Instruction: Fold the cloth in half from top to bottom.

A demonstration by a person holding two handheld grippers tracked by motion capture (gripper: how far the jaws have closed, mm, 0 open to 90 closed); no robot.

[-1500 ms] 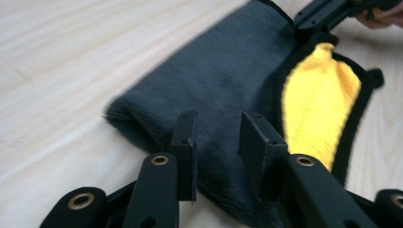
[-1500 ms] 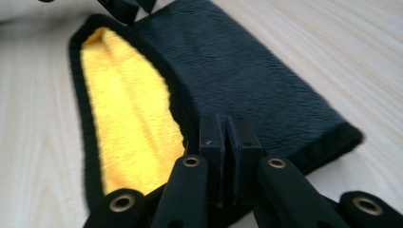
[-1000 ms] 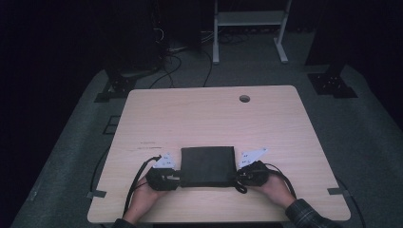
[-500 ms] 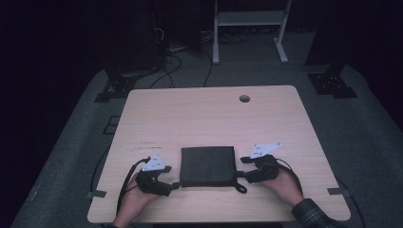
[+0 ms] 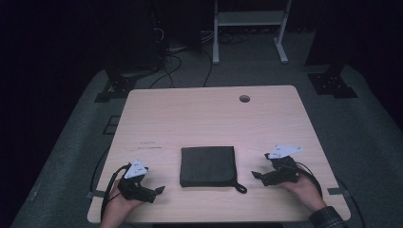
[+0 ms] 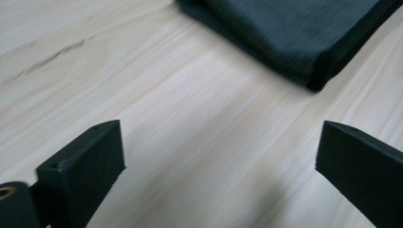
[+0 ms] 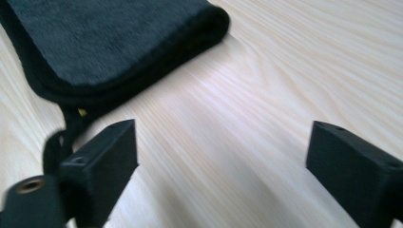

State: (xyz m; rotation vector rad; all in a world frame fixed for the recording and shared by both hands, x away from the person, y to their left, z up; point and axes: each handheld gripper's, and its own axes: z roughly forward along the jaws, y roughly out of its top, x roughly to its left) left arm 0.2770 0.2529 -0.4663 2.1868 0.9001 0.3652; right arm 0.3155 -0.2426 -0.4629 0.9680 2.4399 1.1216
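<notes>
Two spread grippers, left [image 5: 151, 189] and right [image 5: 262, 175], flank a folded black cloth [image 5: 208, 165].

1. surface [image 5: 199, 118]: pale wood grain, with a round hole [image 5: 244, 99] near its far edge.
2. floor [image 5: 71, 142]: grey carpet around the surface.
3. white frame [image 5: 249, 28]: stands beyond the far edge.
4. cables [image 5: 178, 61]: dark, trailing across the floor.
</notes>
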